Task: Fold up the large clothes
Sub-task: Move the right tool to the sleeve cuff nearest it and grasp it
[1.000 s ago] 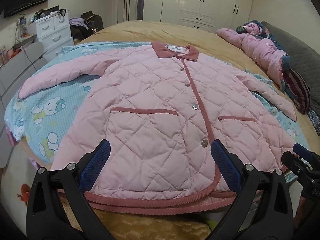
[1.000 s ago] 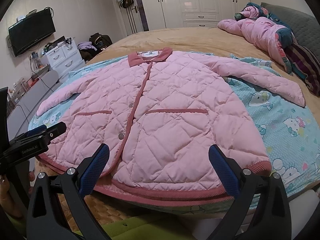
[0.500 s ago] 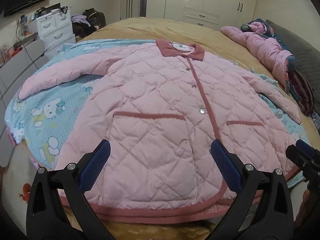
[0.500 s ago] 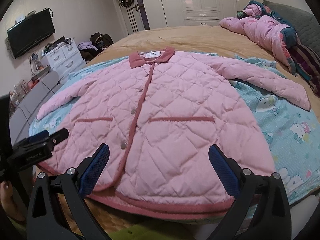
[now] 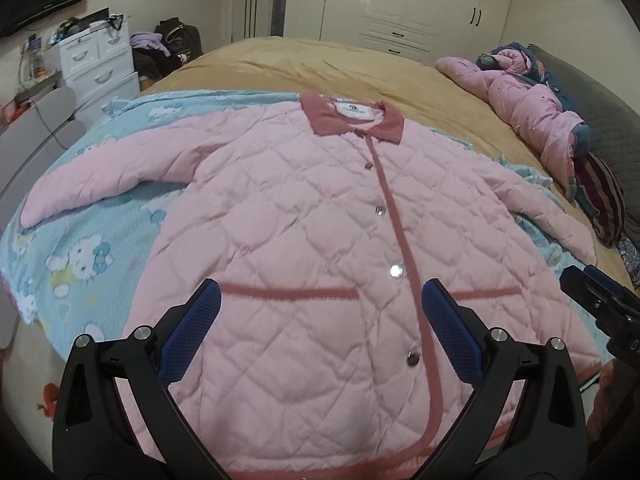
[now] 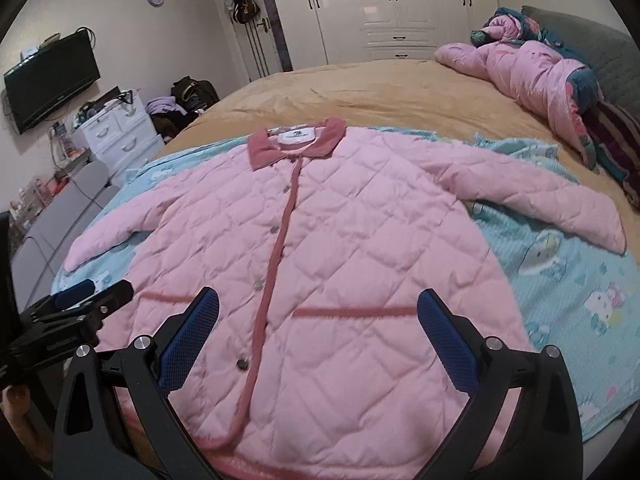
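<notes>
A pink quilted jacket [image 5: 304,240] [image 6: 340,256] with a darker pink collar and trim lies flat and buttoned on the bed, front up, both sleeves spread sideways. My left gripper [image 5: 320,320] hovers open over its lower front, near the left pocket seam. Over the lower front by the right pocket seam, my right gripper [image 6: 318,324] is open as well. Nothing is between either pair of blue pads. Each gripper shows at the edge of the other's view: the right gripper [image 5: 600,300] and the left gripper [image 6: 76,312].
A light blue cartoon-print blanket [image 5: 80,248] [image 6: 572,280] lies under the jacket on a tan bedspread [image 5: 320,64]. Another pink coat [image 6: 532,76] is heaped at the headboard side. White drawers [image 5: 100,68] and a wall TV [image 6: 52,80] stand left; wardrobes behind.
Both grippers have moved forward over the jacket, from its hem up to the pocket level. They stay open and hold nothing.
</notes>
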The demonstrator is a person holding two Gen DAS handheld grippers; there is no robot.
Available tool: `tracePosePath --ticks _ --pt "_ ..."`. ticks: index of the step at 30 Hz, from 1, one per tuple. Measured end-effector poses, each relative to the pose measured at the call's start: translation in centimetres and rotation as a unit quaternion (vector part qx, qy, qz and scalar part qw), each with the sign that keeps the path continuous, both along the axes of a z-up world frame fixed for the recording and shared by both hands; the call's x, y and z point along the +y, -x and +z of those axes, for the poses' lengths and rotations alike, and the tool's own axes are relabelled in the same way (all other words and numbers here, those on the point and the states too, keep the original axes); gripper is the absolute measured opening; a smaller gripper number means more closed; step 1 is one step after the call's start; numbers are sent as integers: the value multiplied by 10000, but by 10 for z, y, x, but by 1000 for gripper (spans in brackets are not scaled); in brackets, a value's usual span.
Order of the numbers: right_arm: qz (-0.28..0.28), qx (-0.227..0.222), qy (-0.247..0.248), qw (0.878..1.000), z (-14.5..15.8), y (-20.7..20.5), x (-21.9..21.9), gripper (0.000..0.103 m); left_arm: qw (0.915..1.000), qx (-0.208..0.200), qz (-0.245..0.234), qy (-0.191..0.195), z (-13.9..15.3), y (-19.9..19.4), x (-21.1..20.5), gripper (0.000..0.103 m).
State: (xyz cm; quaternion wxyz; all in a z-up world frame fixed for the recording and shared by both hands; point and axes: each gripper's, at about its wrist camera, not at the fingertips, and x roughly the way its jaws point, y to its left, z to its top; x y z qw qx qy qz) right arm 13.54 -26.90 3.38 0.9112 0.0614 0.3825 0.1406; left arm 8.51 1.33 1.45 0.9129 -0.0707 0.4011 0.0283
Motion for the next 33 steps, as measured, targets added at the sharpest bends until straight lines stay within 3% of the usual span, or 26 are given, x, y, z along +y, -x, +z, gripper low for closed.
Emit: tracePosePath --ticks 11,19,26,33 --pt "-409 113 -376 9984 10 -61 -23 99 9994 90 -310 125 15 -64 -13 94" --pt "-915 248 -558 9939 6 -104 -64 99 9989 140 -426 140 19 -109 -29 94" --pt "-1394 479 -738 9863 -12 -133 -106 99 9982 304 -473 195 8 -145 -43 94" --pt "-2057 841 -872 9711 -48 -160 -154 99 9971 519 -505 253 -11 -172 -54 94"
